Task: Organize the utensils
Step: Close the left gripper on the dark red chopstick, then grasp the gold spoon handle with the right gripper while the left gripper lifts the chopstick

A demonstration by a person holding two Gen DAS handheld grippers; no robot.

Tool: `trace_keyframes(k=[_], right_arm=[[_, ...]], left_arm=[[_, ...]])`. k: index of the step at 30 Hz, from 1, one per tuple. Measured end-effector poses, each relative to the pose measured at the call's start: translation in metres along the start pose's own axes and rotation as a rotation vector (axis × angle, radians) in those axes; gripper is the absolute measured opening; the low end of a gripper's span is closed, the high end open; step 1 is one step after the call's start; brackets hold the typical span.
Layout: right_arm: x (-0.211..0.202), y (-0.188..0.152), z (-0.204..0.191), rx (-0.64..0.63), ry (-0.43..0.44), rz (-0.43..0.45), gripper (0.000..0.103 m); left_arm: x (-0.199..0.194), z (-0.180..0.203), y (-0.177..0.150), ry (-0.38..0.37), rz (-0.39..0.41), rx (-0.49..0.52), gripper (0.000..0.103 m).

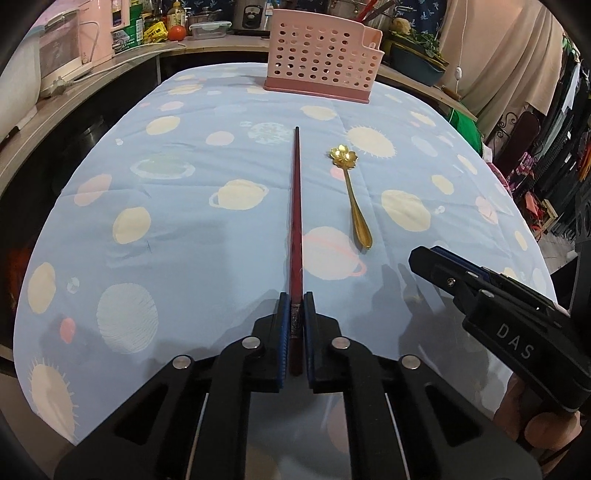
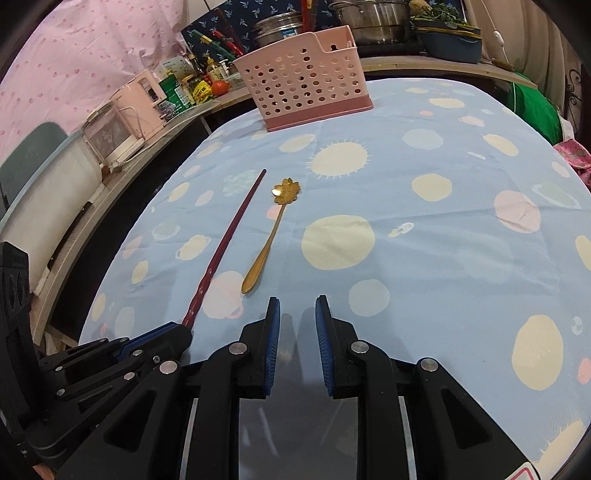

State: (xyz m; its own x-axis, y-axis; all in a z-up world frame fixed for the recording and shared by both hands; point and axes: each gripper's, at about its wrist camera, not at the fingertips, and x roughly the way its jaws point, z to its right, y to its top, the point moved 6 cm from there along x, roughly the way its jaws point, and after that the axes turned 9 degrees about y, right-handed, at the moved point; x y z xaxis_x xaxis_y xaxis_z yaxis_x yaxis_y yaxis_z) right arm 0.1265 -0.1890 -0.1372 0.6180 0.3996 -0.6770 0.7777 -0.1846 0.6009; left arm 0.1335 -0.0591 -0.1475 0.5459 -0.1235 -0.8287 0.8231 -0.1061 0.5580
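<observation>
My left gripper point(image 1: 295, 299) is shut on the thick end of a dark red chopstick point(image 1: 296, 206), which points away toward the pink perforated utensil holder point(image 1: 321, 59) at the table's far edge. It also shows in the right wrist view point(image 2: 229, 240), held by the left gripper point(image 2: 184, 328). A gold spoon with a flower-shaped bowl point(image 1: 351, 192) lies on the cloth just right of the chopstick, seen too in the right wrist view point(image 2: 269, 236). My right gripper point(image 2: 297, 306) is open and empty, near the spoon's handle end. The holder point(image 2: 303, 81) stands upright.
The table has a blue planet-print cloth point(image 1: 184, 184). Behind it a counter holds a pink appliance point(image 1: 74, 40), bottles, a tomato point(image 1: 177, 33), metal pots point(image 2: 369, 22) and a blue bowl of greens point(image 2: 450, 37). The table edge drops off at left.
</observation>
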Motion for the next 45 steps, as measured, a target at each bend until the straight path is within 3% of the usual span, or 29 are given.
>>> trace_keyframes(k=[15,27,33,45], right_arm=[[0.036,0.015,-0.02,-0.027,0.008,-0.017,0.02],[0.044,0.016,-0.029,-0.082,-0.06,-0.015,0.021],[0.041,0.015,-0.025,-0.079,-0.082,-0.007,0.008],[0.008,0.009,-0.012,-0.023,-0.046,0.02,0.002]], left_arm=[[0.002,-0.018,0.003,-0.001,0.0,-0.034,0.007],[0.002,-0.018,0.002,-0.007,0.0,-0.041,0.007],[0.001,-0.019,0.002,-0.008,-0.004,-0.043,0.007],[-0.008,-0.022,-0.001,-0.006,0.001,-0.054,0.007]])
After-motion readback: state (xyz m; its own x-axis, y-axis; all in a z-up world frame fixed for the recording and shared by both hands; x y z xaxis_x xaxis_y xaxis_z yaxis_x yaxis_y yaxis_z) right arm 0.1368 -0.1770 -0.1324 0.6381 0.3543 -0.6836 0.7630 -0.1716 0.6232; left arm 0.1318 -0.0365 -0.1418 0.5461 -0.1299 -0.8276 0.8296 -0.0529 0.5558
